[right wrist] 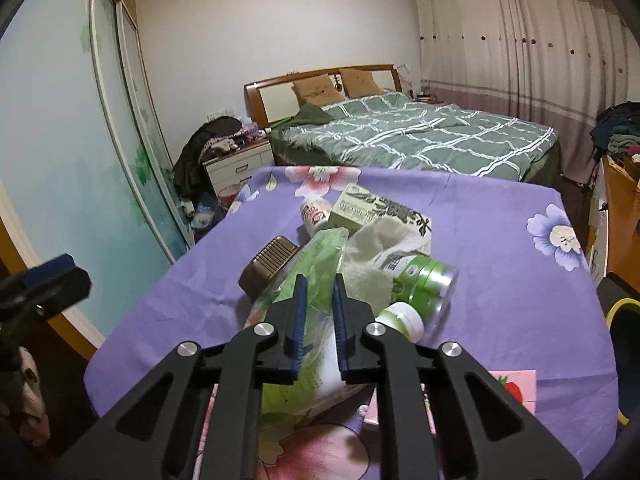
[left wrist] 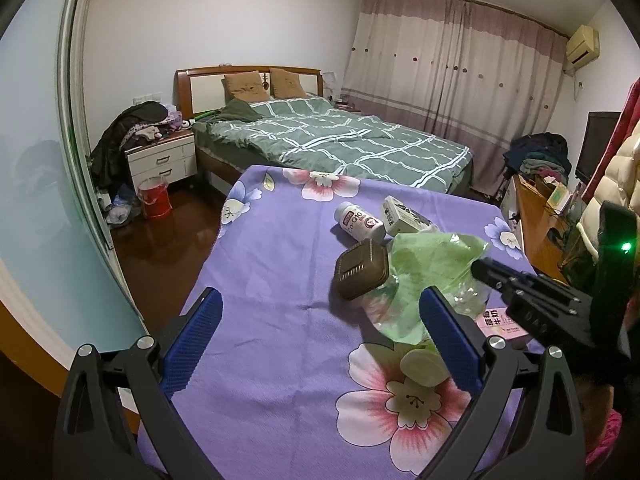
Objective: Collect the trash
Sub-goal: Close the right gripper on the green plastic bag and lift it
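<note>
A thin green plastic bag [left wrist: 432,264] lies on the purple flowered tablecloth [left wrist: 272,272]. My right gripper [right wrist: 320,280] is shut on the bag's edge [right wrist: 316,256]; it shows from the side in the left wrist view [left wrist: 480,268]. Trash lies around the bag: a brown square lid [left wrist: 362,270], a white bottle [left wrist: 360,222], a green-and-white carton [left wrist: 404,216], a green-labelled clear bottle [right wrist: 424,280] and a small white-capped bottle [right wrist: 402,320]. My left gripper [left wrist: 320,312] is open and empty, just left of the bag; its right finger [left wrist: 448,340] is beside a pale round cap [left wrist: 424,366].
A pink box [right wrist: 516,392] lies at the table's near right. Beyond the table stands a bed [left wrist: 340,140] with a green quilt, a cluttered nightstand [left wrist: 160,156] and a red bucket [left wrist: 154,198]. A wooden desk [left wrist: 540,232] stands to the right.
</note>
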